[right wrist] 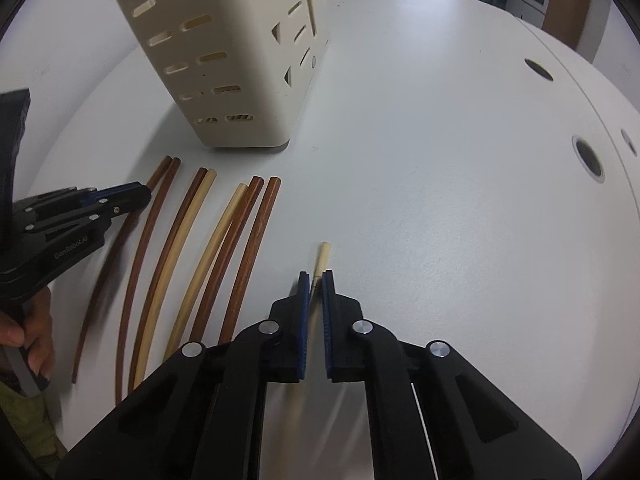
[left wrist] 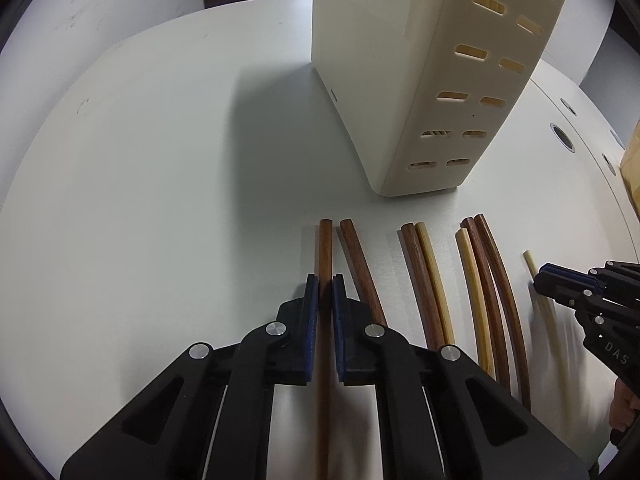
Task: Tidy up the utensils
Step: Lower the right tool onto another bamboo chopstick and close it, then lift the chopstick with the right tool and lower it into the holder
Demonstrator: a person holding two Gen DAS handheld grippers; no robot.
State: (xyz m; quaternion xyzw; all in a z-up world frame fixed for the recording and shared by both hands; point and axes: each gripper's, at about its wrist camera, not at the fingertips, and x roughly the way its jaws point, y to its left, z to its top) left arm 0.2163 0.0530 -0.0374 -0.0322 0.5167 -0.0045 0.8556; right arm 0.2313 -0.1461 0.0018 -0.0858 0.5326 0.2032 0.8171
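Note:
Several chopsticks lie side by side on the white table [left wrist: 140,168], brown and pale ones mixed. My left gripper [left wrist: 325,280] is shut on the leftmost brown chopstick [left wrist: 325,248], its blue pads pressing both sides. My right gripper [right wrist: 316,278] is shut on a lone pale chopstick [right wrist: 322,254] at the right end of the row. The same right gripper [left wrist: 538,276] shows at the right edge of the left wrist view, over that pale chopstick [left wrist: 531,262]. A cream slotted utensil holder [left wrist: 420,80] stands upright behind the row.
The remaining brown and pale chopsticks [left wrist: 480,300] lie between the two grippers. The holder [right wrist: 224,60] has sticks showing through its slots. Round holes [right wrist: 588,158] mark the table's right side. A hand [right wrist: 28,328] holds the left gripper's handle.

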